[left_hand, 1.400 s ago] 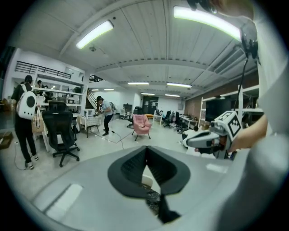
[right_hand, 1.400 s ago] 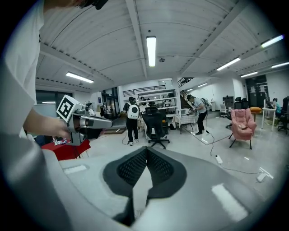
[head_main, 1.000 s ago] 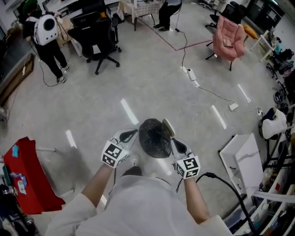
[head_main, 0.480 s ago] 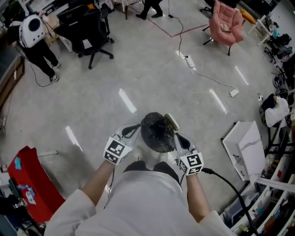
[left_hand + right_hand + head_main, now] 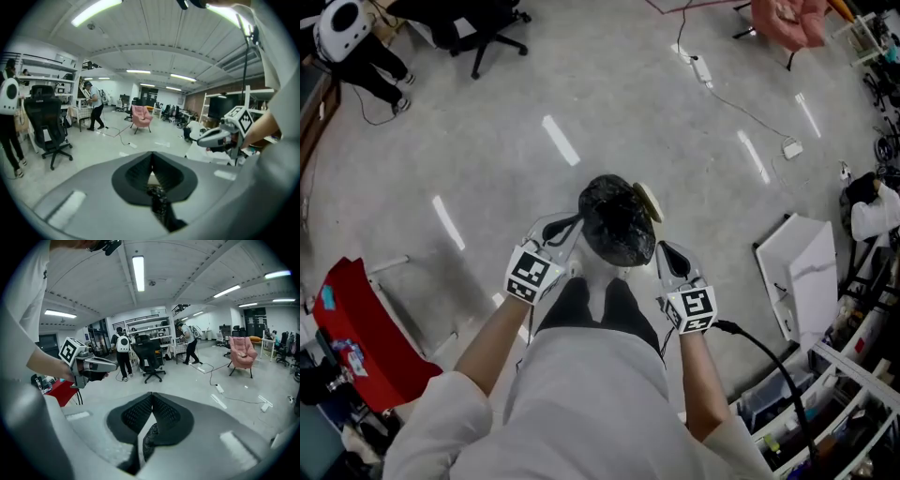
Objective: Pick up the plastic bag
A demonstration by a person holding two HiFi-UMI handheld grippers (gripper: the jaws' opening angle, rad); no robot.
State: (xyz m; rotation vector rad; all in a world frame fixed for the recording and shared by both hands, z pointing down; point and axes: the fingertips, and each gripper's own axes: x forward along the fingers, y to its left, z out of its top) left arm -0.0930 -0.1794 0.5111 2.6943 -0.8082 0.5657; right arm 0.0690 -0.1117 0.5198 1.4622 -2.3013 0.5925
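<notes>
A black plastic bag (image 5: 616, 223) hangs in front of the person, bunched into a crinkled round shape above the floor. My left gripper (image 5: 572, 230) is at its left edge and my right gripper (image 5: 657, 247) at its right edge, each shut on the film. In the left gripper view the pads (image 5: 140, 171) meet on a strip of the black bag (image 5: 159, 205). Over in the right gripper view the closed pads (image 5: 161, 413) pinch a fold of the bag (image 5: 148, 439). A pale round thing (image 5: 649, 200) shows at the bag's upper right rim.
On the left stands a red cart (image 5: 347, 328); a white board (image 5: 806, 277) leans at the right by cluttered shelves. A power strip and cable (image 5: 701, 67) lie on the grey floor. At the top are an office chair (image 5: 483, 23), a pink chair (image 5: 787, 19) and a person (image 5: 342, 28).
Both grippers have come down with the bag still held between them. The head view has tipped further down, so the chairs and the cable have slid toward the top.
</notes>
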